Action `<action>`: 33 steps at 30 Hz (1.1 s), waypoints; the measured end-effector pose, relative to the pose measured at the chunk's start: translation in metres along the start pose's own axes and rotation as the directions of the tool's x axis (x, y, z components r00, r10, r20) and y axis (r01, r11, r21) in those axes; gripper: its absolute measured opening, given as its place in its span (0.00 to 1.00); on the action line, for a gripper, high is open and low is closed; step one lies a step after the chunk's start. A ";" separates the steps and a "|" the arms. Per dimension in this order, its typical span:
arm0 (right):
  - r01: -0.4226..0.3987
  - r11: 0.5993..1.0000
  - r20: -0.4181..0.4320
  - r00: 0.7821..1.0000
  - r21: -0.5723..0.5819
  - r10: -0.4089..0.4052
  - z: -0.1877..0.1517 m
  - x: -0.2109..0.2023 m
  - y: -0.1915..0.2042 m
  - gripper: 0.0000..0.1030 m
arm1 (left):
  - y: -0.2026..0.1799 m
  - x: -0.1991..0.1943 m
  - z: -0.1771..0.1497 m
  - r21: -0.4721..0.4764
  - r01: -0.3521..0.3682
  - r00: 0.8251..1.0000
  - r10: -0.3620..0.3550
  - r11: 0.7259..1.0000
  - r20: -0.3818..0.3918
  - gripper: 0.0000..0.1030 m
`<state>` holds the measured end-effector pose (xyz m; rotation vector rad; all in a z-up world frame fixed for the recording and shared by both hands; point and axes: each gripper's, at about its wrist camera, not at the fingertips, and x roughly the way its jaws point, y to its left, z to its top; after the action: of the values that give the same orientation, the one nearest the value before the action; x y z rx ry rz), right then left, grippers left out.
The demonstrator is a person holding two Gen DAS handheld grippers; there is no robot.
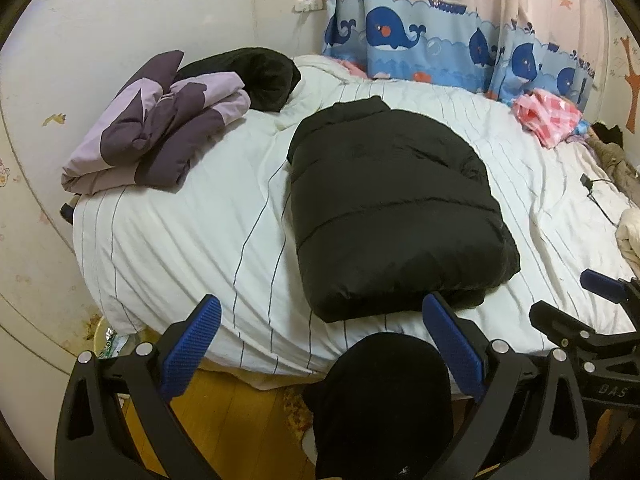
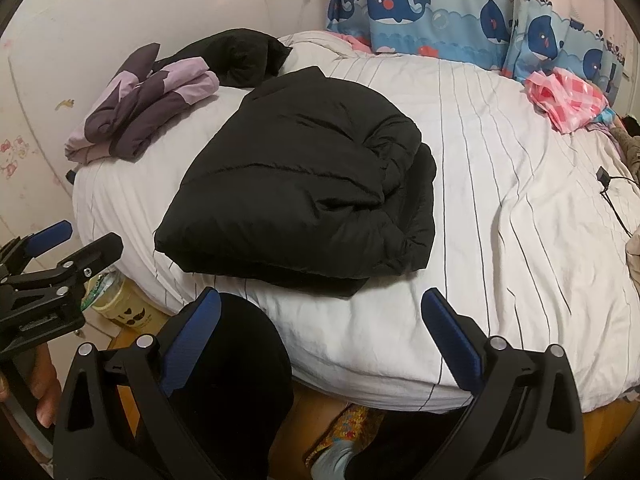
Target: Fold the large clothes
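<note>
A black puffer jacket point(image 1: 392, 208) point(image 2: 304, 192) lies folded into a thick block on the white striped bedcover point(image 1: 192, 224) point(image 2: 500, 208), collar towards the far side. My left gripper point(image 1: 322, 320) hovers open over the bed's near edge, just short of the jacket's hem, with nothing between its blue pads. My right gripper point(image 2: 320, 312) is also open and empty, held back from the jacket's near edge. Each gripper shows in the other's view: the right one point(image 1: 592, 312) at the far right, the left one point(image 2: 52, 256) at the far left.
A folded purple quilt point(image 1: 160, 136) and another black garment point(image 1: 256, 76) lie at the bed's far left. A pink checked cloth point(image 1: 548, 116) and a black cable point(image 1: 596, 192) lie at the right. Whale-print curtains point(image 1: 400, 32) hang behind. A person's dark-clad knee point(image 1: 380, 400) and a bin point(image 2: 116, 300) are below.
</note>
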<state>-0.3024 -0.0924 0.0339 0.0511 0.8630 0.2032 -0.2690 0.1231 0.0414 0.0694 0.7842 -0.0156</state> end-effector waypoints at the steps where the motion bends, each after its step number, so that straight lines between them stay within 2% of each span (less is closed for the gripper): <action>1: -0.001 1.000 0.000 1.000 0.000 0.001 0.000 0.000 0.000 0.94 | 0.000 0.000 0.000 0.000 0.001 1.000 -0.001 1.000 -0.001 0.94; 10: -0.001 1.000 -0.001 1.000 -0.004 0.001 0.000 0.000 0.000 0.94 | 0.004 0.000 0.001 -0.019 -0.005 1.000 0.005 1.000 0.000 0.94; 18: -0.001 1.000 -0.005 1.000 -0.008 0.001 0.000 0.000 0.000 0.94 | 0.009 0.000 0.003 -0.037 -0.038 0.999 0.038 0.999 0.008 0.94; 25: 0.013 1.000 -0.006 1.000 -0.020 -0.013 0.001 -0.001 0.002 0.94 | 0.006 0.002 0.002 -0.020 -0.069 0.998 0.069 0.997 0.005 0.94; 33: 0.015 1.000 -0.008 1.000 -0.013 -0.015 0.002 0.000 0.001 0.94 | 0.004 0.003 0.001 -0.011 -0.075 0.997 0.075 0.997 -0.001 0.94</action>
<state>-0.3009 -0.0916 0.0358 0.0320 0.8702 0.1945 -0.2662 0.1268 0.0402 0.0879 0.7820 0.0596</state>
